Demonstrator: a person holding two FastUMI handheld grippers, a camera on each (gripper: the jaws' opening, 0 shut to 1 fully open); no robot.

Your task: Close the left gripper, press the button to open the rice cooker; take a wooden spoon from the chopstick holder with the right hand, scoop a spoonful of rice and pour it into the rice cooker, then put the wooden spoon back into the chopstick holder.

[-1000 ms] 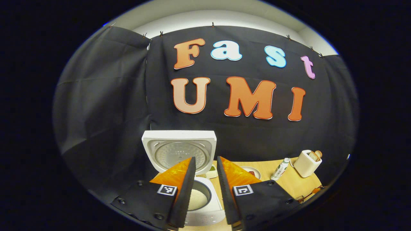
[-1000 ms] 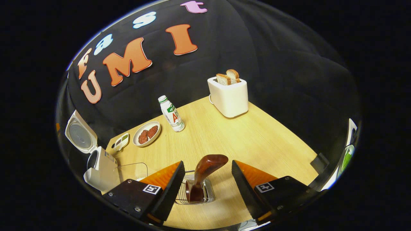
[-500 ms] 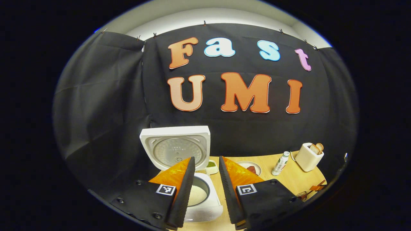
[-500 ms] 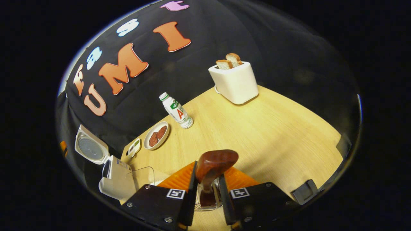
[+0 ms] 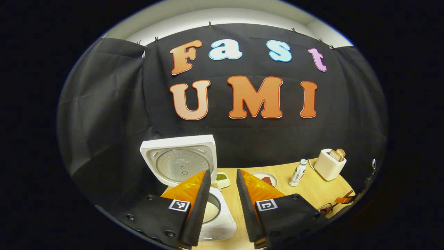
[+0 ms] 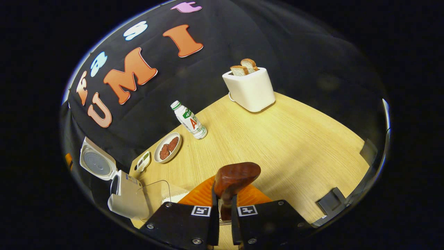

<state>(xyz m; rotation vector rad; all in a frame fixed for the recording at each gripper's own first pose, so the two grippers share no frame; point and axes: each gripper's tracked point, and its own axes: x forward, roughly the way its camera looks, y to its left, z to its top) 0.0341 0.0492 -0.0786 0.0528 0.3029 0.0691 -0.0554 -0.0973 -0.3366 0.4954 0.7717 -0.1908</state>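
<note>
Right gripper (image 6: 222, 208) clamped on the dark-brown wooden spoon (image 6: 233, 177)
Its handle stood upright between the fingers; the open white rice cooker (image 6: 119, 194) lay far to its left; left gripper (image 5: 222, 205) parted, empty

On my wooden table (image 6: 295, 146) I see a white toaster (image 6: 250, 91) holding two bread slices (image 6: 244, 66), a small drink bottle (image 6: 189, 120) beside it, and a plate (image 6: 168, 147) of reddish patties.
</note>
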